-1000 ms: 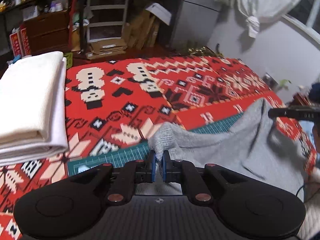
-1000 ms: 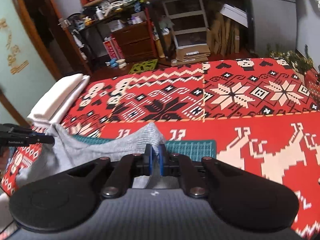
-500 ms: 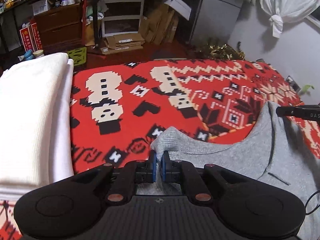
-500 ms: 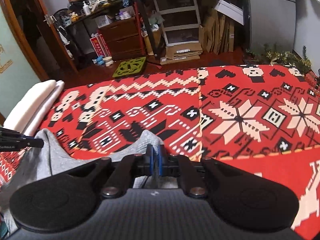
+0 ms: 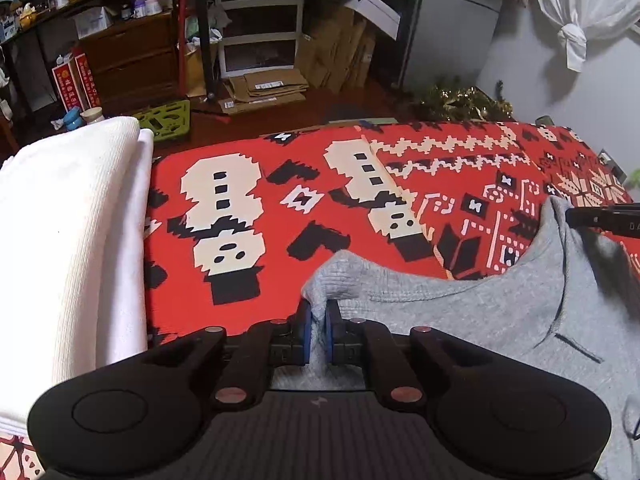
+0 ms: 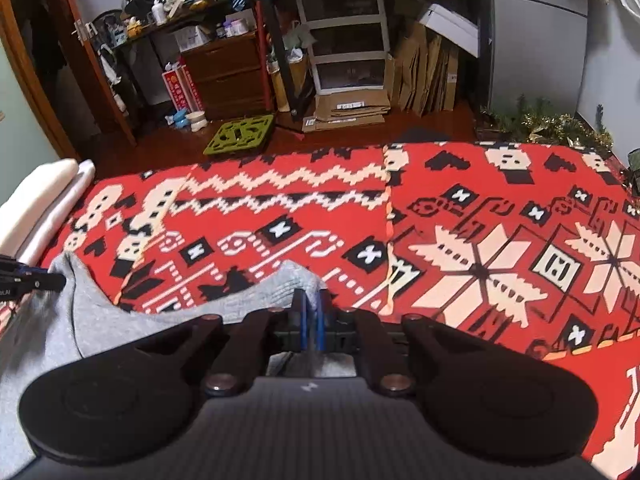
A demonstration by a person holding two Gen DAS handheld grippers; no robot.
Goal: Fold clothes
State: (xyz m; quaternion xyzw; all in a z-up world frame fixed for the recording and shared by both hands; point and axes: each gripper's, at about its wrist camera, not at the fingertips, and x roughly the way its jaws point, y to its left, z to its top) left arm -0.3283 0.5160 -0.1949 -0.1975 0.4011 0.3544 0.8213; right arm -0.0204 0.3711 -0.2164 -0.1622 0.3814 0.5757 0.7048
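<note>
Grey knit garment lies spread across the near part of a red patterned blanket printed with cream snowmen, zigzags and black diamonds, its far edge sagging in a shallow curve between two raised corners. The left gripper is clamped on one corner, a bunch of grey fabric pinched between its blue-padded fingers and pushing up just beyond the tips. In the right wrist view the right gripper is likewise closed on the other corner of the garment, the cloth humped up just left of its blue pads. From the left camera the right gripper's black fingertip shows at the far right edge, touching the garment's raised right corner; from the right camera the left gripper's tip shows at the left edge by the opposite corner. A dark seam line runs down the grey fabric on the right side of the left view. A stack of folded white cloth rests on the left side of the blanket, just beside the left gripper and apart from the grey garment. Beyond the blanket's far edge are a wooden floor, a green plastic grid mat, flattened cardboard boxes, a white drawer unit and cluttered shelves.
</note>
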